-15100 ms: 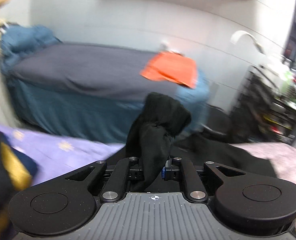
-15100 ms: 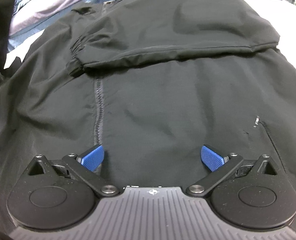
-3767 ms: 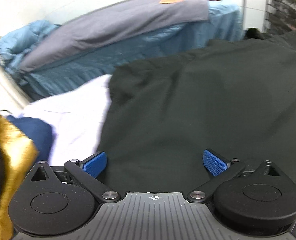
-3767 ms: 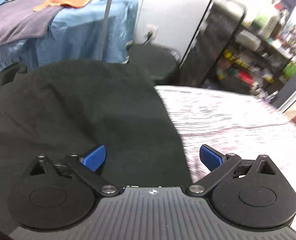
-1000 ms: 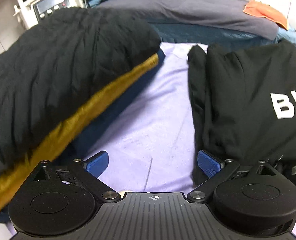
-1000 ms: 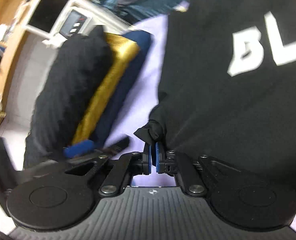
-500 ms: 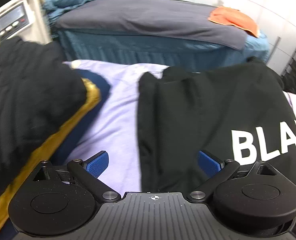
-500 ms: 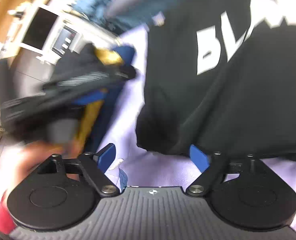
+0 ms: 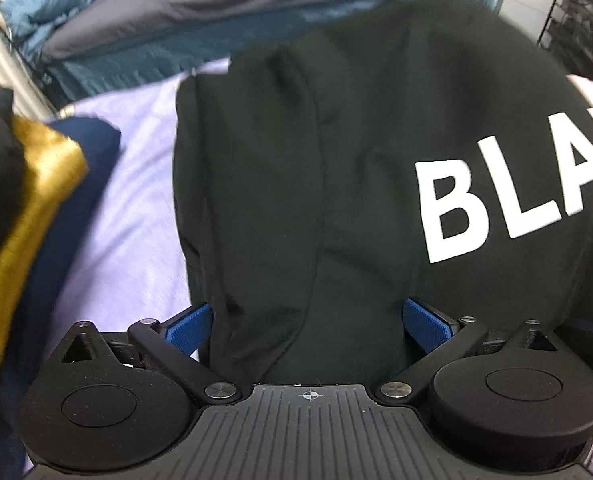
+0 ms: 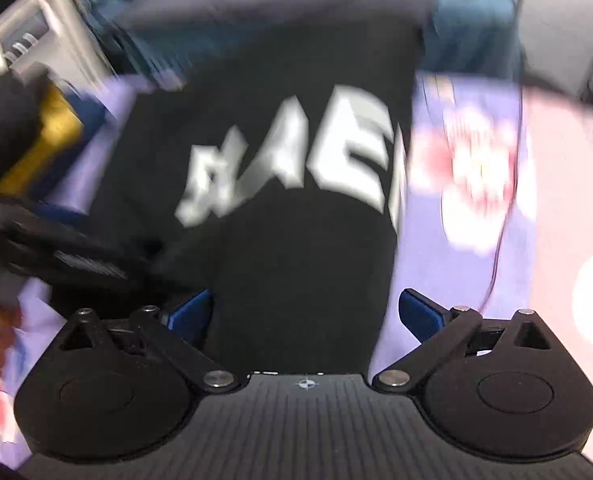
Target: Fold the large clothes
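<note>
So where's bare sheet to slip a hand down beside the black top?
A lilac strip of sheet lies free between the black top and the gold and navy pile. To its right, flowered sheet shows bare. The left edge is crowded.

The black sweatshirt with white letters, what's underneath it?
The black sweatshirt lies on a lavender sheet, visible beside it. Whatever lies directly beneath is covered.

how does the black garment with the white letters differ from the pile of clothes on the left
The black garment lies spread flat on the lavender sheet, while the pile on the left is stacked in layers. The black garment is one colour with large white letters; the pile shows black, gold and navy fabric and no print. The black garment sits between the open fingers of the left gripper; the pile lies outside them. Both rest on the same sheet.
</note>
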Tool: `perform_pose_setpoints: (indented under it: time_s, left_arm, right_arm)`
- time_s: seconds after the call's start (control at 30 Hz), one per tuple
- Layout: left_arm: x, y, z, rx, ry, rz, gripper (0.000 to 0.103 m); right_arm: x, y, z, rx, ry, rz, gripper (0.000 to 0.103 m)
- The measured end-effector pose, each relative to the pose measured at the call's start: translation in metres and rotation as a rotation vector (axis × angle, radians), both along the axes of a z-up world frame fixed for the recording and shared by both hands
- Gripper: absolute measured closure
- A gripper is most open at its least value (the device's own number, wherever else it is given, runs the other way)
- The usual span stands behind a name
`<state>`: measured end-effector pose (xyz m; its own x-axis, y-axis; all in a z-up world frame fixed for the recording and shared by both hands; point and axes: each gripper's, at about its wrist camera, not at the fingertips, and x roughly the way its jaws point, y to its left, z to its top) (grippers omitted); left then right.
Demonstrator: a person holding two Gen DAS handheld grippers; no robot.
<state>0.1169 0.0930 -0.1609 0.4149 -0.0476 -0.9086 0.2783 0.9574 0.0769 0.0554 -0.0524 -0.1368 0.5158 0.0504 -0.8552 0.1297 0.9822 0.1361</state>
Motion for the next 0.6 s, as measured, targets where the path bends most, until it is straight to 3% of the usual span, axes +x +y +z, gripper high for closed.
perform_pose_setpoints:
  time_s: [0.13, 0.27, 0.37, 0.47, 0.6]
  left_arm:
    - [0.005, 0.016, -0.016, -0.078, 0.047, 0.045, 0.000]
    - [0.002, 0.027, -0.006, -0.116, 0.055, 0.049, 0.000]
    - [-0.016, 0.044, 0.019, -0.141, -0.008, 0.070, 0.000]
    - [-0.034, 0.074, 0.039, -0.191, -0.047, 0.110, 0.000]
    - [-0.049, 0.117, 0.040, -0.293, -0.004, 0.201, 0.000]
  right_arm:
    - [-0.001, -0.028, -0.034, 0.206, 0.079, -0.158, 0.001]
    - [-0.012, -0.038, -0.030, 0.256, 0.064, -0.107, 0.001]
    - [-0.023, -0.058, -0.015, 0.346, 0.038, -0.096, 0.004]
    - [-0.034, -0.078, 0.004, 0.353, -0.027, -0.072, 0.003]
    - [-0.036, -0.107, 0.016, 0.376, -0.058, -0.042, 0.002]
